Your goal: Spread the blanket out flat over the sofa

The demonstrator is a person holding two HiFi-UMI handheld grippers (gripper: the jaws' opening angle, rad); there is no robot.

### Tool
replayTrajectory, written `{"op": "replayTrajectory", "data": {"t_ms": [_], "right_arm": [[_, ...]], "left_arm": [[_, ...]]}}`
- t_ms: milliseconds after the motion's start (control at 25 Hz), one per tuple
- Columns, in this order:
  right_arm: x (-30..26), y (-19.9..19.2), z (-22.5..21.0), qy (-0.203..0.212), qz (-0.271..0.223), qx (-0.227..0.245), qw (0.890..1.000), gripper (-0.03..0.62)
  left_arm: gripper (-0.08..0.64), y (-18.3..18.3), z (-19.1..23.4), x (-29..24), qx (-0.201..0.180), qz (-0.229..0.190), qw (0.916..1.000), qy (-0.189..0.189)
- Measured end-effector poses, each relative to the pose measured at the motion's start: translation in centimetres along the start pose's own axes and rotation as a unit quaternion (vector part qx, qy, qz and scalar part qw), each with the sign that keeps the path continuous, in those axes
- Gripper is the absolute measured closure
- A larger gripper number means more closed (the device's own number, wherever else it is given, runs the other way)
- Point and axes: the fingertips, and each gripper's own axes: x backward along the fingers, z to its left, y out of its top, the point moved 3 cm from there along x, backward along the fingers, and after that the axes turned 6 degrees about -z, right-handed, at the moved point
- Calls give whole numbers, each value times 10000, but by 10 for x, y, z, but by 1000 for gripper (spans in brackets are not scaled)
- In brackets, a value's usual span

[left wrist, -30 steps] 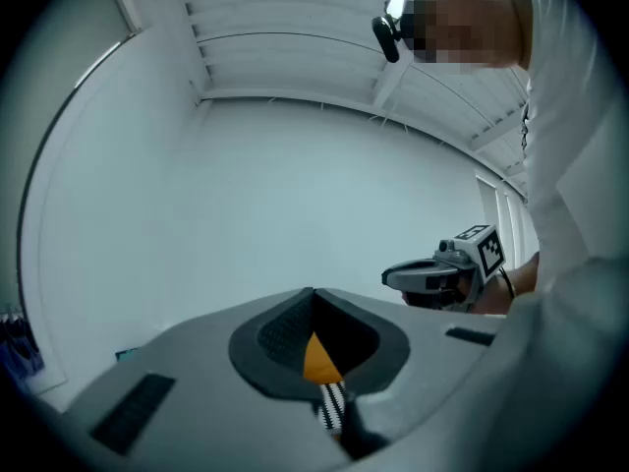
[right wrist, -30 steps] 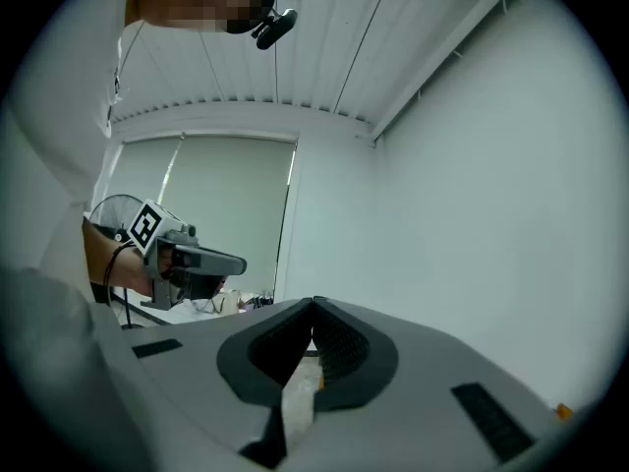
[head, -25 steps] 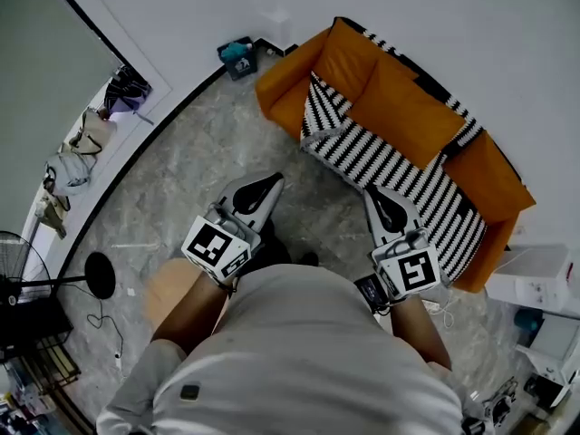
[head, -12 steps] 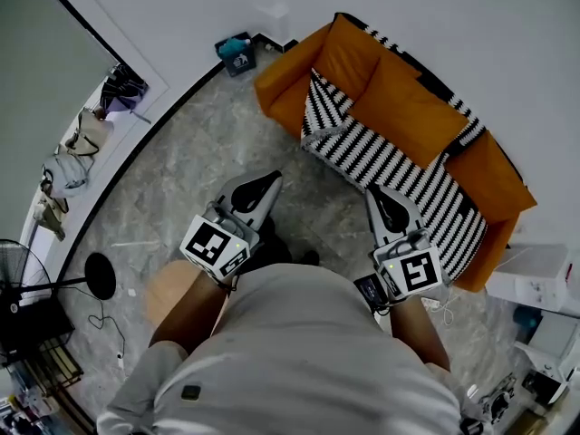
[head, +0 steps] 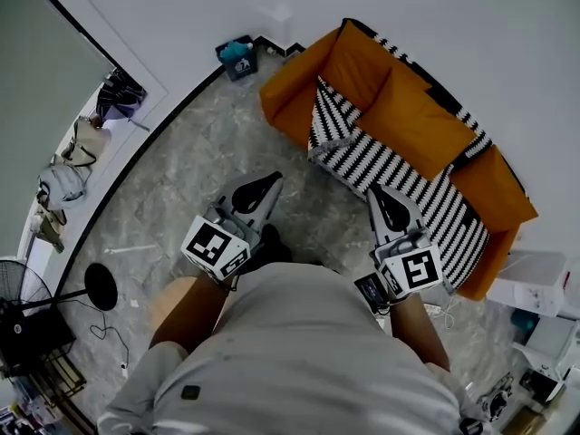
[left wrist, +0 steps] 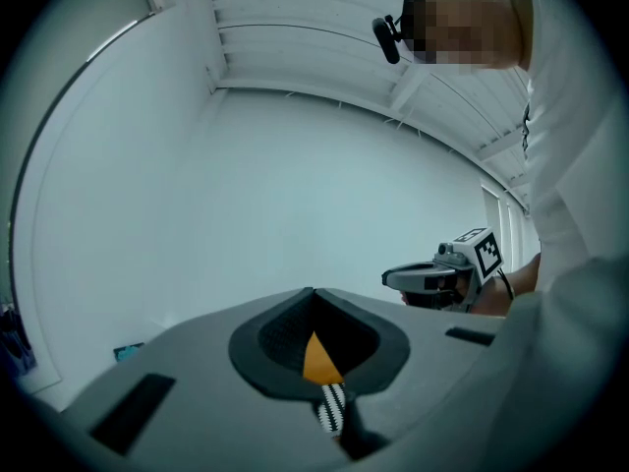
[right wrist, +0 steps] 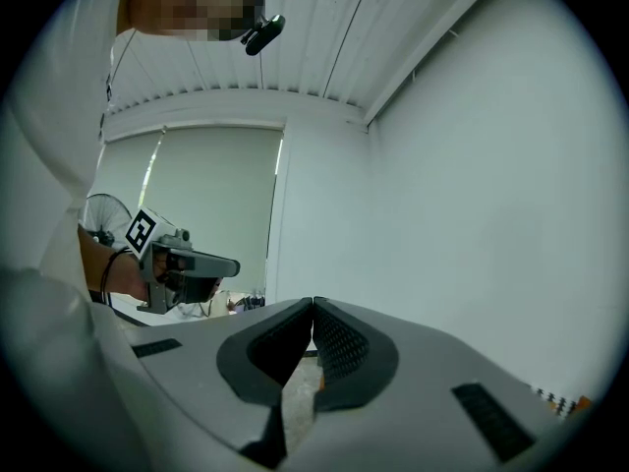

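I hold both grippers above the marble floor, short of the orange sofa at one o'clock. The left gripper has its jaws together on nothing, and so does the right gripper. The black-and-white striped blanket lies across the seat. The orange back cushions hide its middle, and the right gripper covers part of its near edge.

Grey marbled floor meets white walls at a dark skirting, with perhaps a fan at left.
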Motion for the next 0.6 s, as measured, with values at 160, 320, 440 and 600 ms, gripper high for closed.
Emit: {"op": "replayTrajectory", "data": {"t_ms": [160, 320, 440, 600], "right_arm": [[-44, 0, 0, -119, 102, -58, 9999, 565], [-81, -1, 3, -284, 250, -107, 9992, 565], [-99, -6, 1, -386, 371, -183, 9984, 565], [-110, -23, -9, -466, 600, -264, 9968, 565]], "left_arm": [[551, 4, 46, -4, 46, 80, 9999, -105], [551, 7, 84, -3, 108, 162, 9994, -291], [551, 5, 106, -9, 157, 226, 9989, -388], [551, -3, 125, -24, 272, 303, 9981, -468]]}}
